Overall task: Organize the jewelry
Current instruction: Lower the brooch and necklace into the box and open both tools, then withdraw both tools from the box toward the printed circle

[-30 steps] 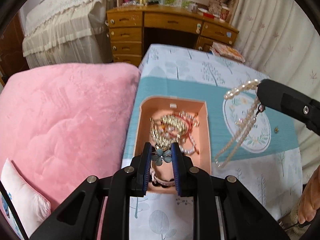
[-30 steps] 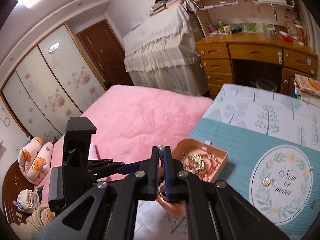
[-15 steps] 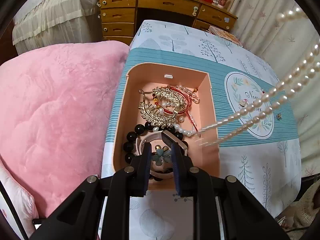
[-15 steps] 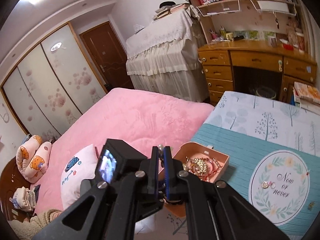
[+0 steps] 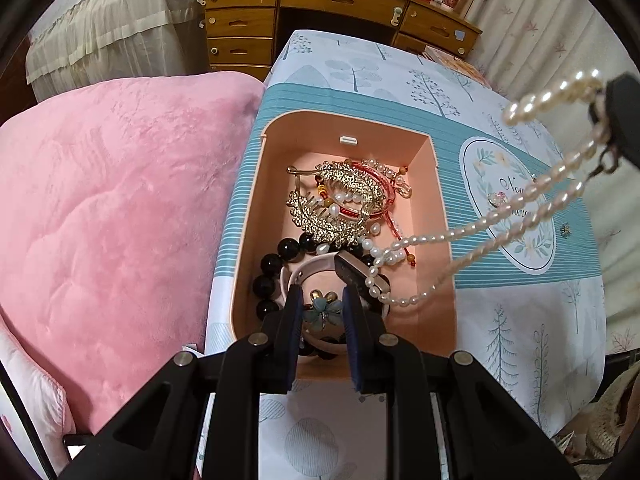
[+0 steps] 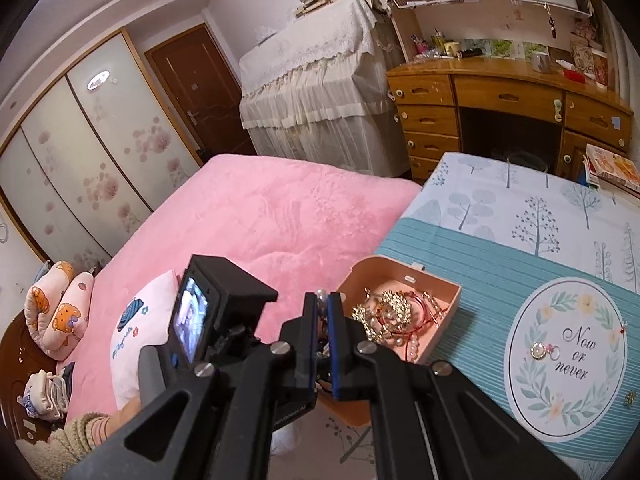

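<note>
Two grippers work over one open peach-pink rectangular jewelry box, which sits on the teal-striped band of a tree-printed tablecloth beside a pink plush bed cover.

The left gripper points steeply down into the near end of the box, its blue-padded jaws closed to a narrow gap on a pale blue flower-shaped ornament with a small metal centre. The ornament hangs low inside the box, just above a pink watch strap and a string of round black beads.

Farther back in the box lies a tangle: a gold filigree leaf-shaped hair comb and red cord bracelets (the pieces overlap, so where one ends is hard to tell).

The right gripper has its jaws almost together, pinching a long white pearl necklace near its clasp. From the left wrist view the necklace hangs in two strands from that gripper's dark tip at the right edge, and its lower loop drapes over the box's right wall and rests inside on the watch.

On the round "Now or never" printed medallion of the cloth lies a small pearl-and-pink ring, well apart from the box.
</note>
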The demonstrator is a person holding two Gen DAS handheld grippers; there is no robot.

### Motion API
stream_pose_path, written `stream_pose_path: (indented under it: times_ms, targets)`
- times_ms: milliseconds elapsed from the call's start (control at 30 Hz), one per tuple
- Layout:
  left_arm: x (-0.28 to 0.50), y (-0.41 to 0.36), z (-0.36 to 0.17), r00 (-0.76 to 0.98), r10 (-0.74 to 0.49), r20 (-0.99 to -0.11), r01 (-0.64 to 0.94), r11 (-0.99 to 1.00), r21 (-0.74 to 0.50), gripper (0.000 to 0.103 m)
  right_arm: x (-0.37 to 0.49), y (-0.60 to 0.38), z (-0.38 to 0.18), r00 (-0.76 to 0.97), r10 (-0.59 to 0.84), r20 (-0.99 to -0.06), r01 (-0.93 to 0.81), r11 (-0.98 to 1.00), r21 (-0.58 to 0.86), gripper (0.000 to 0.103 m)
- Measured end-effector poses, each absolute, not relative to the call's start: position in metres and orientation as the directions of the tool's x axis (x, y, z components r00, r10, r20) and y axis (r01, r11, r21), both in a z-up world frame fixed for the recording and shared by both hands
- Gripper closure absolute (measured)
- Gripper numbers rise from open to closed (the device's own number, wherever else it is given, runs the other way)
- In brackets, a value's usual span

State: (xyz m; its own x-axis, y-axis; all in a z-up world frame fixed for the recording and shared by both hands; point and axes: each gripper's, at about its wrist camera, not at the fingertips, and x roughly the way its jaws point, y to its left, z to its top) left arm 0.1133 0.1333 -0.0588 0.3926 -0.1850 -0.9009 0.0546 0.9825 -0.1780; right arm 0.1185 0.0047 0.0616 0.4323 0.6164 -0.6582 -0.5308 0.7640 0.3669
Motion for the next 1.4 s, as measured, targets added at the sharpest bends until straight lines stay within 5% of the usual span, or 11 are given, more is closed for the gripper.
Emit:
stream_pose_path:
  times_ms: [300, 567, 1067, 1400]
  targets:
    - [0.112, 0.131, -0.059, 0.393, -0.177, -0.902, 0.057, 0.984, -0.168, 0.085, 0.121, 0.011, 0.038, 0.38, 0.569, -0.729, -0.512, 0.786, 0.347, 0.098]
    - [0.109, 0.128, -0.053, 0.416, -0.158, -0.895, 0.056, 0.987, -0.148, 0.055, 0.118, 0.011, 0.032, 0.374, 0.549, -0.747, -0.504, 0.797, 0.333, 0.098]
    - [0.103, 0.098, -0.019, 0.453, -0.137, -0.881, 0.129, 0.988, -0.087, 0.055, 0.114, -0.03, 0.025, 0.403, 0.501, -0.766, -0.456, 0.836, 0.306, 0.098]
    - [0.128, 0.032, 0.011, 0.452, -0.187, -0.872, 0.213, 0.972, -0.098, 0.054, 0.126, -0.147, 0.042, 0.492, 0.391, -0.778, -0.281, 0.917, 0.284, 0.098]
